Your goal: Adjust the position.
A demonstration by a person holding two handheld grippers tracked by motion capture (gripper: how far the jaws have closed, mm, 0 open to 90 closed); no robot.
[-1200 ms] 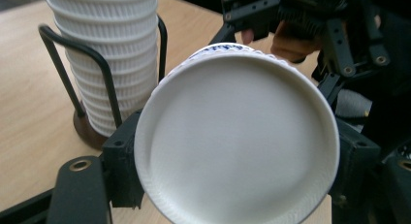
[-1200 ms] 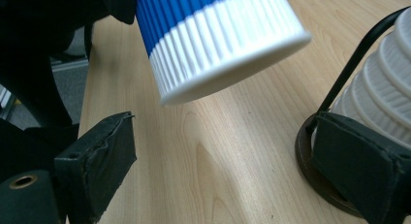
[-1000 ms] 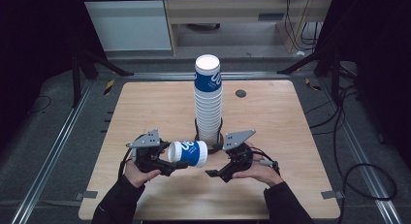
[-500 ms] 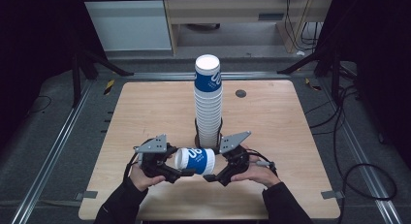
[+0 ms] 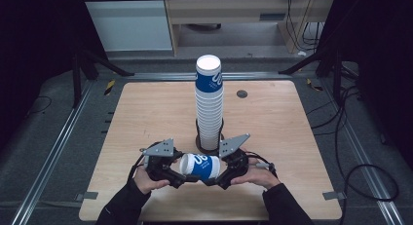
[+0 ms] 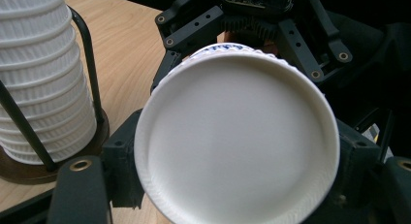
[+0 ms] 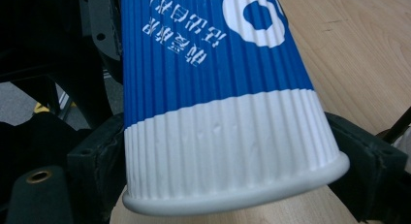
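A blue-and-white ribbed paper cup [image 5: 198,166] lies sideways just in front of the tall stack of matching cups [image 5: 209,105]. The left gripper [image 5: 171,172] clamps its base end; the right gripper [image 5: 218,176], jaws just closing, seems to press the rim end.

Both forearms enter low, hands near together. Left gripper [image 5: 176,178] clamped, jaws half-spread. Right gripper [image 5: 217,178] faces it, jaws just closing, pads pressing.
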